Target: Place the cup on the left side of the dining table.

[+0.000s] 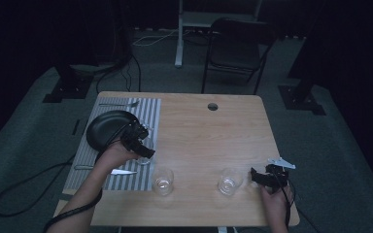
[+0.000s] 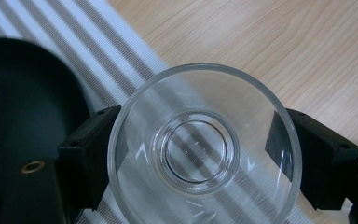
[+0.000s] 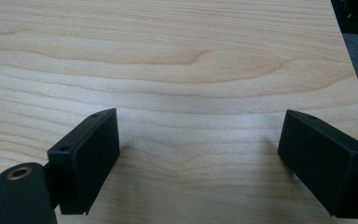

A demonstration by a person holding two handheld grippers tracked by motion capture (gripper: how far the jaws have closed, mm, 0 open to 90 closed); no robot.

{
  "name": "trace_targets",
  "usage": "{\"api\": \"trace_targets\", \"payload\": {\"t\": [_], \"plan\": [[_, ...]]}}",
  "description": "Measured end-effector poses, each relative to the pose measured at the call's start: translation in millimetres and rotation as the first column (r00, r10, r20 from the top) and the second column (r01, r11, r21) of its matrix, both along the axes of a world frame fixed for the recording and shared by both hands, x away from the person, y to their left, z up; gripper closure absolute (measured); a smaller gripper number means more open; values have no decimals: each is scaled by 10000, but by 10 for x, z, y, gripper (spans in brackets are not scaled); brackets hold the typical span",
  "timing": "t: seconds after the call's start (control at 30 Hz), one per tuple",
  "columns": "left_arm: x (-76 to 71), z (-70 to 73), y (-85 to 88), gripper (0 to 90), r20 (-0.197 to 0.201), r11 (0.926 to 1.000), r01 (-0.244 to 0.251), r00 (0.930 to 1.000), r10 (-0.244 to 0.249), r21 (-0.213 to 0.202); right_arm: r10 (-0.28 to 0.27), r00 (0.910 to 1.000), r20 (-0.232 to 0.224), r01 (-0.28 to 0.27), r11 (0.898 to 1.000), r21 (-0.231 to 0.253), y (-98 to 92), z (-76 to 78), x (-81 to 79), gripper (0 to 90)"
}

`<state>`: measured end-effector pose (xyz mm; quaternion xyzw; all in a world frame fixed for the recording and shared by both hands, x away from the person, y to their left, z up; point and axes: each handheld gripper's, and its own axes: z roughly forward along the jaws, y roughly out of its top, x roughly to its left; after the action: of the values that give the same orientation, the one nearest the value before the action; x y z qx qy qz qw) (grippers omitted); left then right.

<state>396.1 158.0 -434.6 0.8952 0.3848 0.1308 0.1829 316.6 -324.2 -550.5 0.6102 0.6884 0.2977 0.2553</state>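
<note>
Gripping one glass [image 2: 204, 149] over the striped mat [image 1: 151, 114], left gripper [image 1: 145, 148] noted; two glasses remain by the table's near edge; right gripper [image 3: 198, 163] spread, unladen

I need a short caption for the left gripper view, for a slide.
Left gripper shut on a clear glass, above the striped placemat beside a black plate.

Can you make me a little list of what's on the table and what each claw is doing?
left claw: shut on a clear glass, above the striped placemat
right claw: open, nothing between its jaws, over bare table
black plate: on the placemat
knife: on the placemat, near edge
fork: on the placemat, far edge
other glasses: one left, one right
</note>
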Motion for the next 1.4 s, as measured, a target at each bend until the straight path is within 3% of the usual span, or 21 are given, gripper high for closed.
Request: {"api": "trace_targets", "payload": {"t": [0.33, 0.53, 0.6, 0.67, 0.77, 0.87, 0.97, 1.03, 1.07, 1.27, 1.4], "plan": [[35, -44, 247, 186, -104, 9987, -469, 9989, 467, -192, -6, 10000, -2, 6, 10000, 2, 0, 0, 0, 122], [87, -168, 304, 186, -197, 9966, -826, 9964, 824, -78, -5, 10000, 0, 5, 10000, 2, 0, 0, 0, 122], [109, -229, 330, 186, -426, 9959, -889, 9952, 881, -180, -3, 10000, 0, 3, 10000, 0, 0, 0, 0, 122], [103, -252, 348, 186, -368, 9948, -943, 9950, 929, -386, -1, 10000, 4, 1, 10000, 3, -1, 0, 0, 122], [75, -266, 349, 185, -114, 9953, -873, 9962, 869, -410, -5, 10000, 1, 5, 10000, 5, 0, 0, 0, 122], [44, -284, 373, 183, 72, 9919, -1067, 9942, 1075, -692, -6, 10000, 0, 6, 10000, 4, 0, 0, 0, 122], [-6, -315, 366, 181, 545, 9898, -1154, 9913, 1202, -837, -4, 10000, 0, 4, 10000, 4, 0, 0, 0, 122], [-14, -338, 377, 169, 583, 9872, -1225, 9899, 1289, -1017, -3, 10000, 2, 3, 10000, 4, 0, 0, 0, 122], [-19, -342, 382, 81, 642, 9864, -1259, 9890, 1331, -1053, -2, 10000, 3, 2, 10000, -1, -1, 0, 0, 122], [-115, -378, 423, 1, 1419, 9796, -1500, 9754, 1687, -1335, -3, 10000, 2, 3, 10000, 0, 0, 0, 0, 122], [-157, -409, 469, 1, 1354, 9783, -1626, 9744, 1797, -1286, -3, 10000, 3, 3, 10000, 0, 0, 0, 0, 122]]}}
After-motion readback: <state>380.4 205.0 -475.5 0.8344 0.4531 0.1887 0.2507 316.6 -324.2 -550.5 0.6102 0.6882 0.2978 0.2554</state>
